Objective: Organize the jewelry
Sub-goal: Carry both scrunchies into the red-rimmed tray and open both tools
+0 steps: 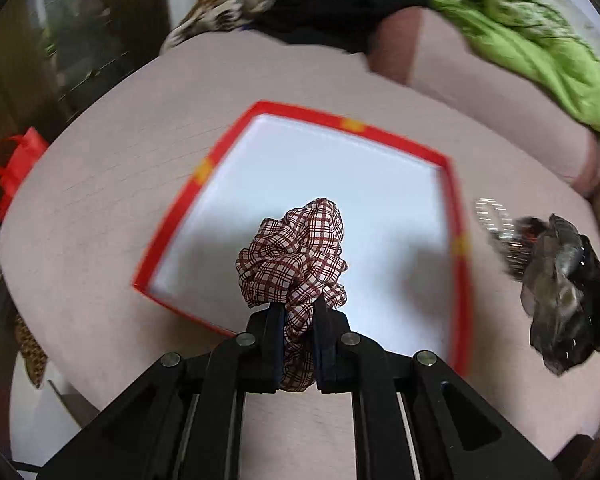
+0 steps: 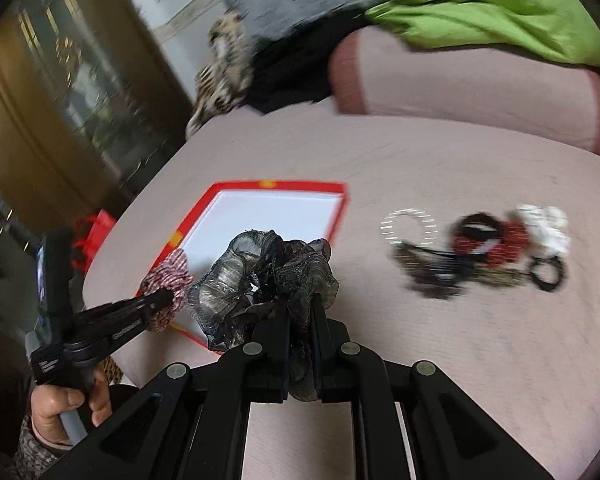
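- Left gripper (image 1: 298,312) tilts down over the red-rimmed box (image 1: 458,216), clamped on a red plaid scrunchie (image 1: 296,252).
- Right gripper (image 2: 300,316) angles down beside it, pinching a dark sheer scrunchie (image 2: 260,272).

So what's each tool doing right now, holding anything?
Left tool: closed on the red plaid scrunchie.
Right tool: closed on the dark sheer scrunchie.

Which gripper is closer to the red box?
Left. The left gripper hangs over the red box with a plaid scrunchie; the right gripper sits beside it.
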